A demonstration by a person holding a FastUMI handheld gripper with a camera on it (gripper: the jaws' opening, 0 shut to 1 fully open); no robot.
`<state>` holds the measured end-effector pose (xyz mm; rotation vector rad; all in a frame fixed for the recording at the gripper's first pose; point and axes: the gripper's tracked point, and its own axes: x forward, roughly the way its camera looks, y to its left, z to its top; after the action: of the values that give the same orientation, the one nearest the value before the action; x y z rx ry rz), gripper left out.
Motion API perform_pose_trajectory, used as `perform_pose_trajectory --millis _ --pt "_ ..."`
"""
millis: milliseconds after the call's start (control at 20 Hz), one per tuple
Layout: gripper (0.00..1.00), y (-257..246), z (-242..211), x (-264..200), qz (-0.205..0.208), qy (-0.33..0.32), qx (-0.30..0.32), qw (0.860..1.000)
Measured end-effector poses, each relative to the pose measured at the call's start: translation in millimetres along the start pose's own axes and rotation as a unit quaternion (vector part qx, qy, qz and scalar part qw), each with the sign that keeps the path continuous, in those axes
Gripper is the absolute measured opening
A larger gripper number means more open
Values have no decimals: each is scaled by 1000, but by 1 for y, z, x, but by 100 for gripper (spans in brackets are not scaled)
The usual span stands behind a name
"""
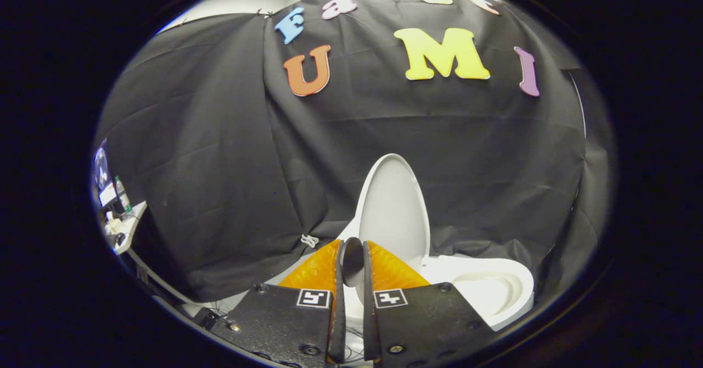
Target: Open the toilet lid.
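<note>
- The toilet lid [393, 208] is standing raised, close to upright, leaning back toward the black cloth wall [219, 165] just beyond the fingers.
- The gripper [352, 261] is sitting low in front of the lid, its two fingers drawn nearly together with only a narrow slit between them; nothing is being pinched there, and the tips are overlapping the lid's lower edge in the view, though actual contact cannot be told.
- The white toilet seat and bowl [494, 288] are lying open beside the fingers and below the lid, the hollow of the bowl showing pale and smooth.
- The cloth is hanging in soft folds across the whole booth, bunching where it meets the toilet.
- A small white shelf [123, 228] with a bottle [122, 193] and other clutter is jutting out well apart from the toilet, past the cloth's far edge.
</note>
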<state>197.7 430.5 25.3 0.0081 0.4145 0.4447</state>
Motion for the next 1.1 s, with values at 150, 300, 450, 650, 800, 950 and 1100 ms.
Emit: perform_pose_trajectory --millis 150,300,450,650,800,950,1100 --pt "17 5 0 4 4 -6 -13 1000" --pt "40 8 -8 14 26 9 -15 1000" --pt "63 -6 -41 23 25 66 8 997" --pt "66 -13 -31 5 35 37 20 998" --pt "67 -27 -29 -18 32 22 -7 999" --pt "67 -54 -21 -43 22 -2 -18 1000" --pt "76 -86 -18 -66 2 -28 -19 999"
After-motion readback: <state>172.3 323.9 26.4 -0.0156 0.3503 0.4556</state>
